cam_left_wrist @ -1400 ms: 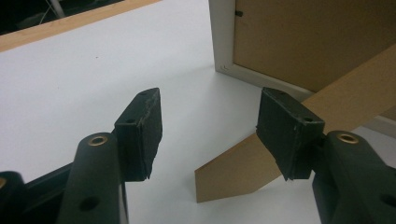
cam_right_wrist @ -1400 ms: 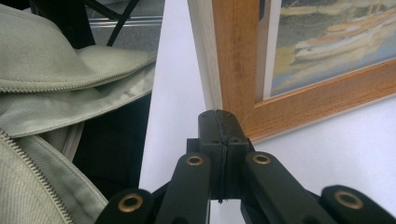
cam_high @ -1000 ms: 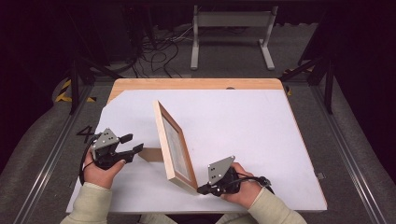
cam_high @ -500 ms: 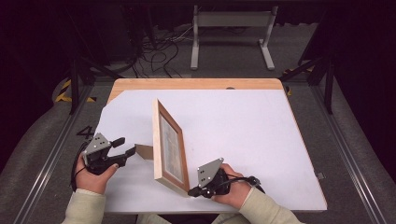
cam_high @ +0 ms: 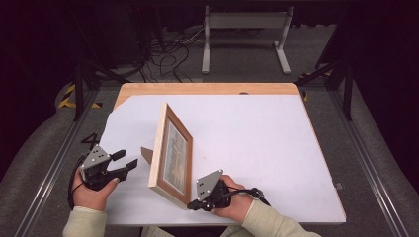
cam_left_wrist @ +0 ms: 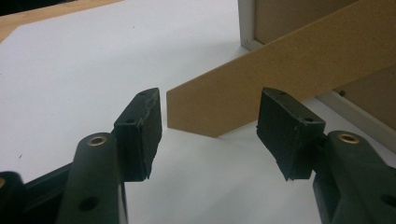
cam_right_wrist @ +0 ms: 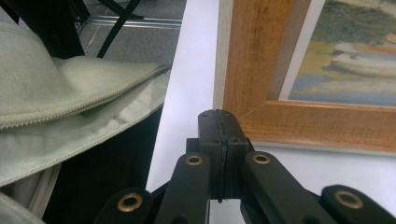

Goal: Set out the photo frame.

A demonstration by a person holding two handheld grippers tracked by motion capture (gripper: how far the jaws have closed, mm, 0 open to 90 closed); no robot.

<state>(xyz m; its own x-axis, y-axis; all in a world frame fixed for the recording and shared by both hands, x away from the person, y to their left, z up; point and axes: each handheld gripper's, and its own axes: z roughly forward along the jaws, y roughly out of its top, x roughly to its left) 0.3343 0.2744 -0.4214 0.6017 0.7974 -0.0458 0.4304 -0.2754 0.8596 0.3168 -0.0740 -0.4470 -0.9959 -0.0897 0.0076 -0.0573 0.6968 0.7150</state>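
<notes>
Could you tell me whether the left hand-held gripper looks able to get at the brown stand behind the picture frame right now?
Probably yes: the left hand-held gripper is open and faces the stand, with bare white table between them and nothing blocking.

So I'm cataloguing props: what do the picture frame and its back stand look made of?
The picture frame looks like wood: visible grain, warm orange-brown stained front with a slight sheen, paler bare-looking outer edge. It could be veneer. The back stand looks like brown fibreboard or hardboard: flat, matte, uniform, no grain, with a clean-cut edge.
</notes>
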